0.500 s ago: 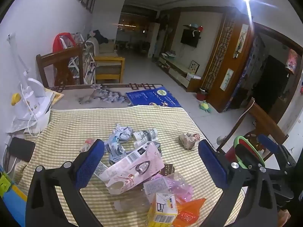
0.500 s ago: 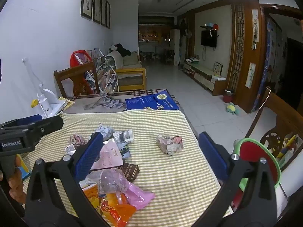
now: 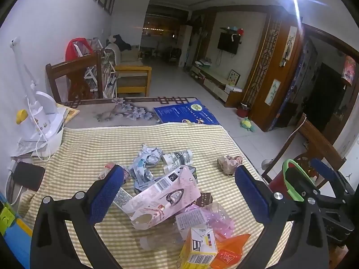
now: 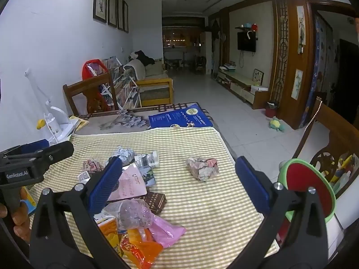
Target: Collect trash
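A heap of trash lies on the yellow striped tablecloth (image 3: 89, 148): a pink carton (image 3: 165, 198), crumpled bluish paper (image 3: 148, 157), a yellow juice box (image 3: 198, 248), an orange wrapper (image 3: 231, 250) and a pink plastic bag (image 4: 166, 229). One crumpled paper ball (image 4: 203, 168) lies apart to the right. My left gripper (image 3: 177, 192) hovers open over the heap, nothing between its pads. My right gripper (image 4: 177, 179) is open too, above the cloth between the heap and the paper ball. A red bin with a green rim (image 4: 309, 186) stands off the table's right edge.
A white desk lamp (image 3: 38, 116) and a dark phone (image 3: 28, 176) sit at the table's left side. A blue folder (image 3: 186, 114) lies beyond the cloth. Wooden chairs stand at the far left (image 3: 74, 78) and right (image 4: 336, 139). A hand (image 4: 15, 213) holds the left gripper.
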Demonstrator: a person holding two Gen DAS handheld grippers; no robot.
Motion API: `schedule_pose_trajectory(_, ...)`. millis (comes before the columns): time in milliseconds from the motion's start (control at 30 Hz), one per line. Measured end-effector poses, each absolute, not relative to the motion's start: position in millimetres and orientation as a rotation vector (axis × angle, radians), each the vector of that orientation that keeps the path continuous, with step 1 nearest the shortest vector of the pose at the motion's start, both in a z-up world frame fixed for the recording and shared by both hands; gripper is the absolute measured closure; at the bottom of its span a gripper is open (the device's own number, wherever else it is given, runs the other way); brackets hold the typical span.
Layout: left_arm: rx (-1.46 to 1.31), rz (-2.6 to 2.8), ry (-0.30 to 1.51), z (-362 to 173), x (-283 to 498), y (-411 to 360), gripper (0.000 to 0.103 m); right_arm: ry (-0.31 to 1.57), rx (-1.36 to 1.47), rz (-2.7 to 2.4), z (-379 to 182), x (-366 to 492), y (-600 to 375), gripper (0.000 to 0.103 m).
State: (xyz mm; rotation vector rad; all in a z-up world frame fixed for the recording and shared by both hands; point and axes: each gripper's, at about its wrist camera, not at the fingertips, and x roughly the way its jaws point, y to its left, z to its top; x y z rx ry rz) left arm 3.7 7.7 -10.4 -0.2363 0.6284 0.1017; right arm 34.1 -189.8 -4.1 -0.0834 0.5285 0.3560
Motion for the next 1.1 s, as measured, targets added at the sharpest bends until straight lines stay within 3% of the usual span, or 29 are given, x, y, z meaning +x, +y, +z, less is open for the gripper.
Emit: schedule_pose_trajectory(1100,-0.229,0.098,0.652,-13.5,0.3,3.2,0.008,0.538,-0.063,0.351,-6.5,36.3,-203.8,0.004)
